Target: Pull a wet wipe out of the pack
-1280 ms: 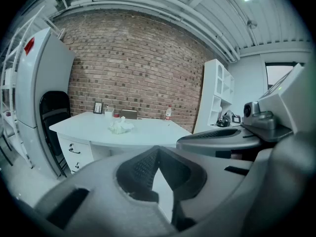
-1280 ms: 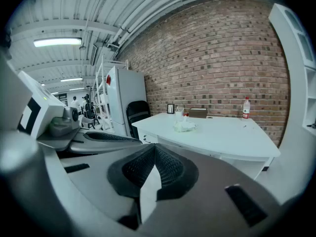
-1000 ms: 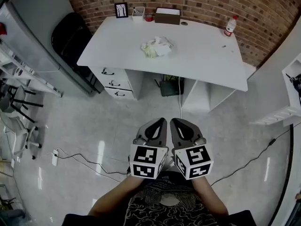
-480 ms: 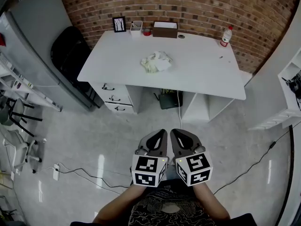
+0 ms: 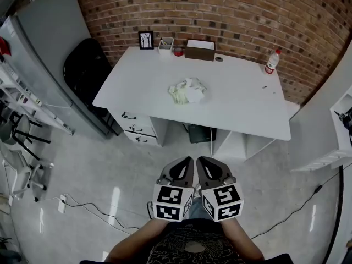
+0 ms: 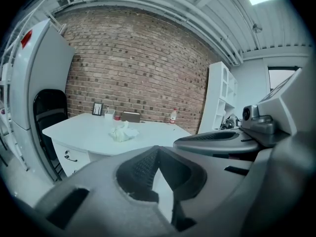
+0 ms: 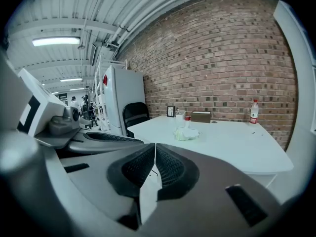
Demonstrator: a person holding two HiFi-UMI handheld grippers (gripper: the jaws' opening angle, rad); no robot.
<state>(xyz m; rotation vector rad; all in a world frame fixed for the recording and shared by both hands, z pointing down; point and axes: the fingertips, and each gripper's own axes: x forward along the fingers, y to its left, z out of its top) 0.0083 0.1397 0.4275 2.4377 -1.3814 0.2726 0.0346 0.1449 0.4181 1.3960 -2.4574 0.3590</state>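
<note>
A crumpled white and pale-yellow wet wipe pack lies near the middle of the white desk. It also shows small in the left gripper view as the pack and in the right gripper view as the pack. My left gripper and right gripper are held side by side close to my body, over the floor and well short of the desk. Both are shut with nothing between the jaws, which the left gripper and right gripper views confirm.
At the desk's back edge stand a photo frame, a cup, a brown box and a bottle. A black chair and grey cabinet stand left, white shelving right. Cables lie on the floor.
The head view has shifted: the desk and the wipe pack now sit lower in the frame. Both grippers stay shut, side by side, and appear slightly lower too.
</note>
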